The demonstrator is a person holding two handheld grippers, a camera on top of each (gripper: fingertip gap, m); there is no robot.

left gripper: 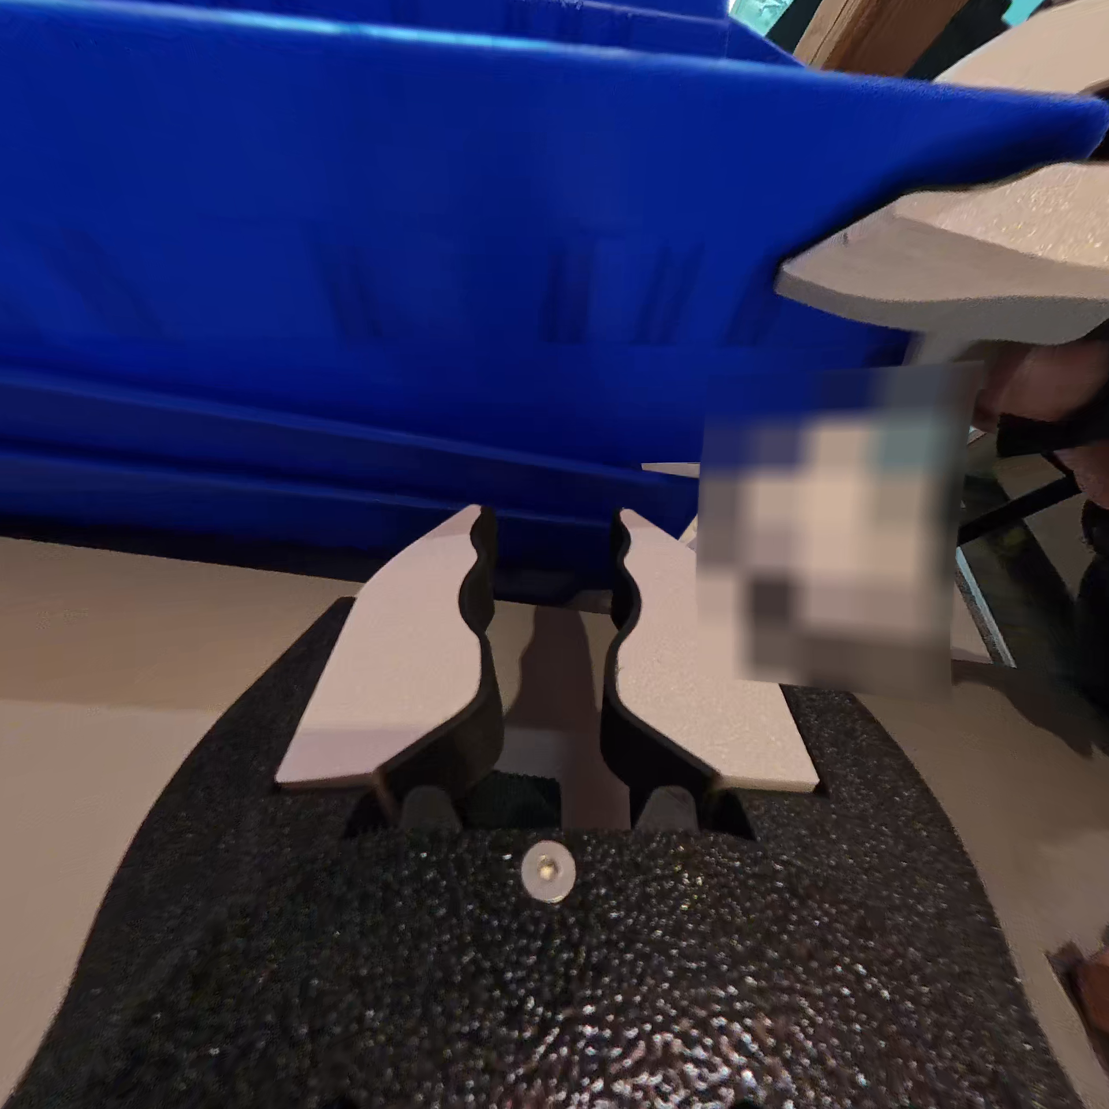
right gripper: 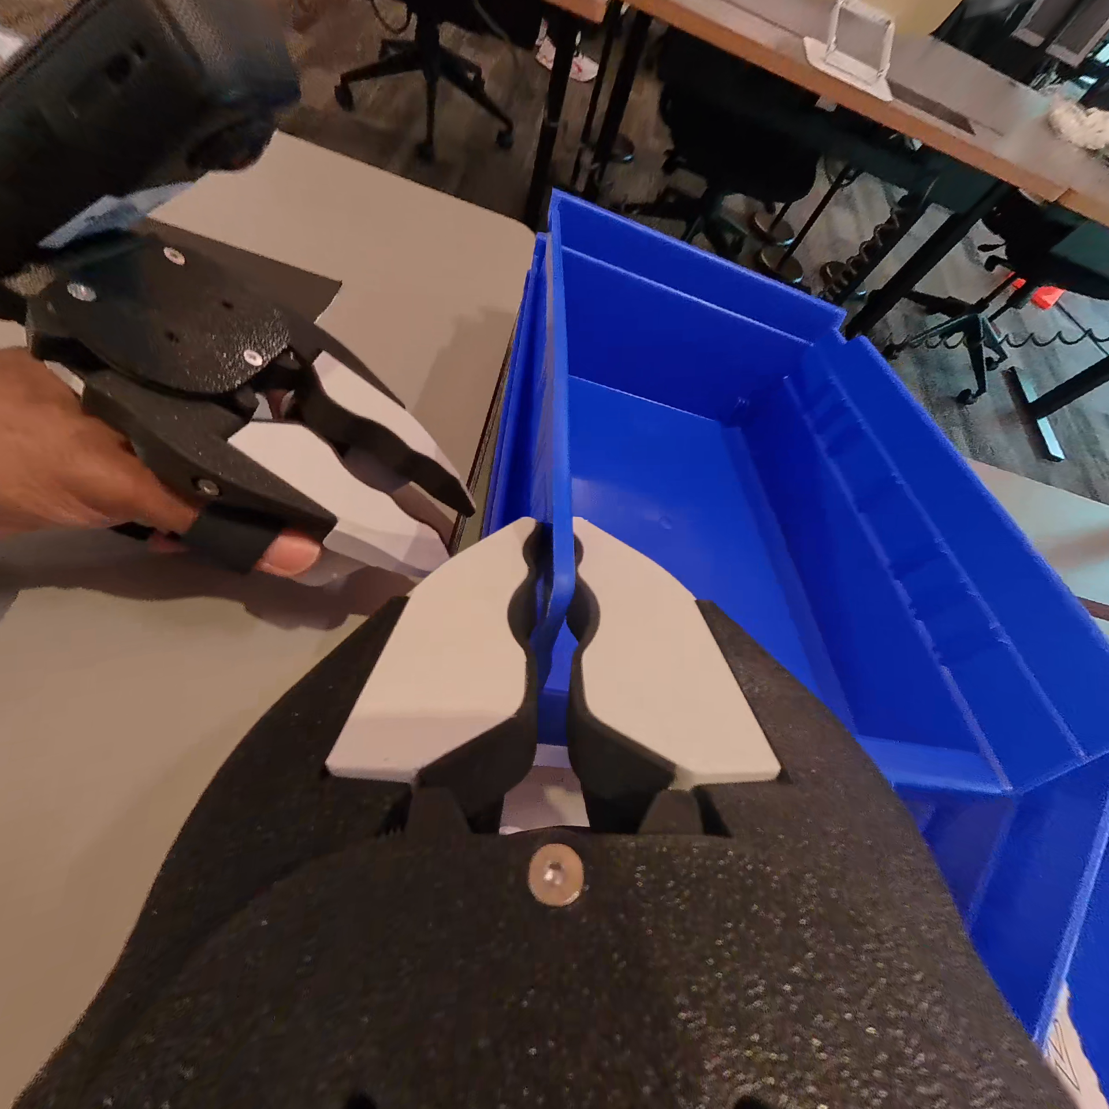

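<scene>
the right gripper (right gripper: 555,576) has its jaws pinching the near side wall of the blue plastic bin (right gripper: 690,480) (empty inside), which stands on the grey tabletop (right gripper: 120,690). just left, the left gripper (left gripper: 552,540) sits with jaws spread, tips at the bin's outer wall.

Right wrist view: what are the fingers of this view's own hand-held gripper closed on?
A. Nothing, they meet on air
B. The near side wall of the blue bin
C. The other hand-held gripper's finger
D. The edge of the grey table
B: the right hand-held gripper has both dark pads pressed on the thin upright wall of the blue bin, while the left hand-held gripper stands apart over the grey table.
</scene>
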